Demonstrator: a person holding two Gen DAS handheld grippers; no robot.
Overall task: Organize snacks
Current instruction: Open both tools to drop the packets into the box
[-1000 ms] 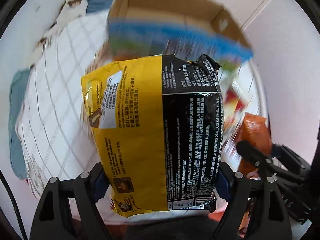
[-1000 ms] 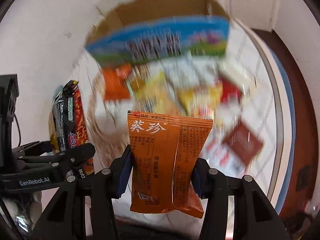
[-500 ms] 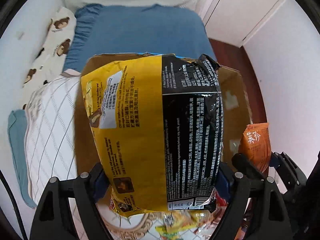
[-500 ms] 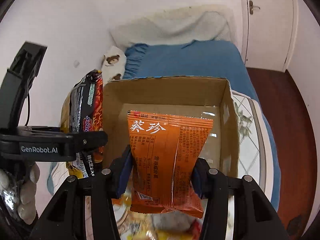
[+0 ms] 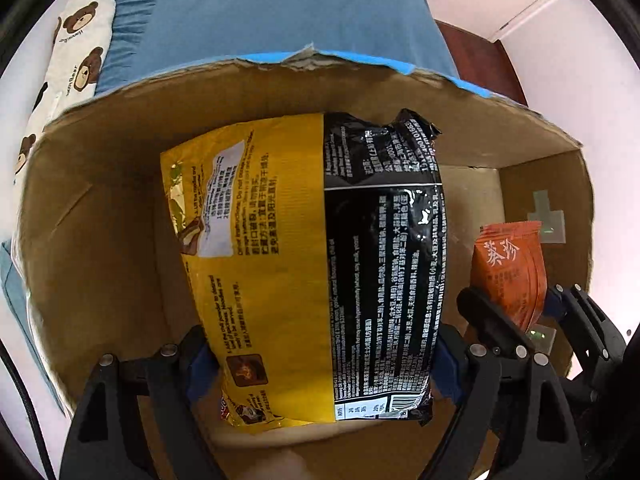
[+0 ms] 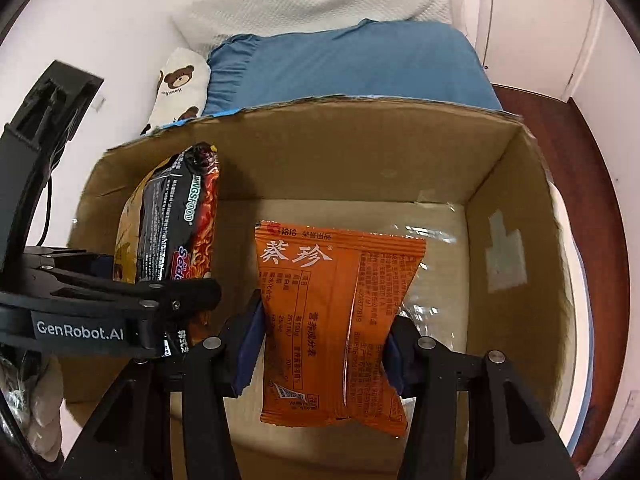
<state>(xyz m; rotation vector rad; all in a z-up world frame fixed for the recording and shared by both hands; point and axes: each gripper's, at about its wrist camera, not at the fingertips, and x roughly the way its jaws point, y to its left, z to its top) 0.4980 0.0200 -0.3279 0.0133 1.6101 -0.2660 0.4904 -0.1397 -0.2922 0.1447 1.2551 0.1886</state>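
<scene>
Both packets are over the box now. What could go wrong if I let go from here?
1. The left gripper and right gripper sit close together; opening them could knock one into the other.
2. The noodle packet is wide and may land propped against the cardboard box wall, or cover the orange packet.

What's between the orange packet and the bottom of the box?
Nothing: in the right wrist view only air separates the orange packet from the bare floor of the box.

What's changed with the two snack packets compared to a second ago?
Both grippers carried their packets from above the loose snacks on the checked cloth to over the open cardboard box. Grips unchanged: left gripper holds the yellow-and-black noodle packet, right gripper the orange packet.
</scene>
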